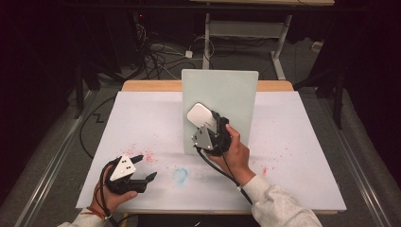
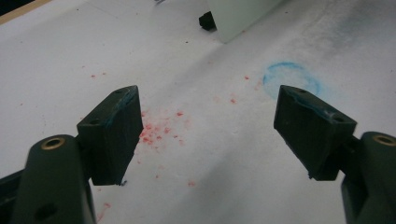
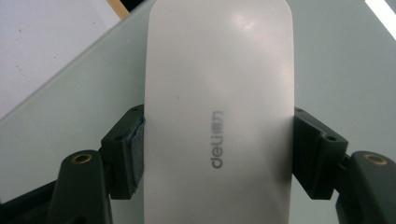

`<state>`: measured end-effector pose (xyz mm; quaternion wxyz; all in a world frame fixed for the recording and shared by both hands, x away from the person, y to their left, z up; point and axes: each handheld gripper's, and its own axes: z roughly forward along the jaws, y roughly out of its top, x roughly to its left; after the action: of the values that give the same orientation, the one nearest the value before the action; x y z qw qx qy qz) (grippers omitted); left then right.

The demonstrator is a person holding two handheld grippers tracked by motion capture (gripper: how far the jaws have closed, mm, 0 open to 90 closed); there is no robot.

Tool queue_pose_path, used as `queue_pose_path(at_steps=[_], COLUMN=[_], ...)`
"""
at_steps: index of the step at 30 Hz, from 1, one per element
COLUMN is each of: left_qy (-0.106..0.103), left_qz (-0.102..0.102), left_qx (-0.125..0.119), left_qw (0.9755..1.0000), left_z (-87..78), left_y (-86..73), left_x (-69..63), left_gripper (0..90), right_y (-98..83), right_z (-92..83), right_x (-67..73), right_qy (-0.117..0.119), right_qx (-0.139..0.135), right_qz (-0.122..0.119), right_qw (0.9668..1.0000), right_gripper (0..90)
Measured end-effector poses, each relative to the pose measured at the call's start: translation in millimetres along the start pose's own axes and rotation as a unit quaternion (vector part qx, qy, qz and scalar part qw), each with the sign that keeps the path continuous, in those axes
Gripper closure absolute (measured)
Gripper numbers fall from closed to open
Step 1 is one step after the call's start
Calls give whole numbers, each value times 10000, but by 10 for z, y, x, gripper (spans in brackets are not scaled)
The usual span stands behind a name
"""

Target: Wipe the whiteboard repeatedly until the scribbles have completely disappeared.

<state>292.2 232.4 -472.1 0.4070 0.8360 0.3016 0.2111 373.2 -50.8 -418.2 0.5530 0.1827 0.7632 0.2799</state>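
While the left tool (image 1: 144, 168) idles agape at lower left, the right tool (image 1: 207, 124), at centre, clamps an eraser (image 1: 201, 115) that should stay flat against the board (image 1: 231, 92).

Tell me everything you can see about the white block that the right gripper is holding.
The white block is a smooth, slightly glossy oblong with rounded corners, plastic by its look. Grey letters reading "deli" run lengthwise on its back. The right gripper clamps it between its jaws, one on each long side. It is held up in front of the pale green upright board, near the board's face; whether it touches the board I cannot tell.
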Motion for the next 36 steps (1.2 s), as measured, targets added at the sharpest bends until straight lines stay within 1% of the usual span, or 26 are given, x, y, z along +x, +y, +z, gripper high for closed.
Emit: queue_pose_path(at_steps=[1, 3, 5, 9, 11, 12, 13, 16, 18, 21, 23, 24, 25, 26, 28, 30, 31, 33, 34, 36], left_qy=[-8, -38, -34, -41, -44, -45, -47, -41, -44, -24, -1, 13, 24, 43, 61, 89, 92, 89, 93, 108], left_qz=[0, 6, 12, -19, -22, -24, -20, 3, -8, -23, -25, -21, -18, -14, -38, -21, 17, 44, 23, 24], left_qx=[-2, -5, -19, -61, -72, -86, -90, -93, -88, -96, -101, -96, -96, -89, -89, -78, -63, -47, -39, -7], left_qw=[10000, 10000, 10000, 10000, 10000, 10000, 9999, 9999, 10000, 9999, 9999, 10000, 9999, 10000, 9999, 9999, 9999, 9999, 9999, 9999], left_z=[2, 2, -7, -29, -40, -45, -49, -58, -64, -71, -74, -76, -76, -76, -72, -65, -60, -50, -42, -28], left_y=[-1, -3, -5, -10, -13, -14, -15, -23, -31, -38, -40, -39, -38, -36, -30, -17, -13, -9, -9, -8], left_x=[1, 2, 4, 10, 10, 11, 11, 3, 8, 11, 9, 7, 8, 10, 15, 10, 4, -1, 1, 6], left_gripper=[230, 230, 230, 230, 230, 230, 230, 230, 230, 230, 230, 230, 230, 230, 230, 230, 230, 230, 230, 230], right_y=[33, 109, 188, 351, 415, 443, 467, 481, 442, 344, 255, 203, 147, 95, -2, -66, -98, -171, -201, -261], right_z=[9, 31, 57, 98, 120, 127, 133, 139, 128, 97, 67, 49, 27, 1, -69, -140, -183, -269, -300, -354], right_x=[-14, -69, -131, -213, -259, -266, -255, -177, -130, -26, 30, 46, 48, 42, 19, -13, -33, -83, -109, -158], right_qy=[15, -2, -49, -77, -102, -86, -63, 17, 115, 231, 358, 414, 536, 650, 662, 825, 845, 946, 979, 1116], right_qx=[-7, -94, -119, -136, -168, -166, -162, -112, -121, -42, 25, 46, 42, 13, -49, -116, -128, -243, -236, -233], right_qz=[6, 193, 329, 434, 589, 637, 635, 542, 568, 346, 221, 230, 273, 327, 417, 337, 290, 346, 366, 436], right_qw=[10000, 9998, 9994, 9989, 9981, 9978, 9978, 9985, 9982, 9991, 9991, 9989, 9982, 9973, 9969, 9960, 9959, 9946, 9942, 9925], right_gripper=[306, 306, 306, 307, 306, 306, 306, 307, 307, 307, 307, 307, 307, 307, 307, 307, 306, 307, 307, 307])
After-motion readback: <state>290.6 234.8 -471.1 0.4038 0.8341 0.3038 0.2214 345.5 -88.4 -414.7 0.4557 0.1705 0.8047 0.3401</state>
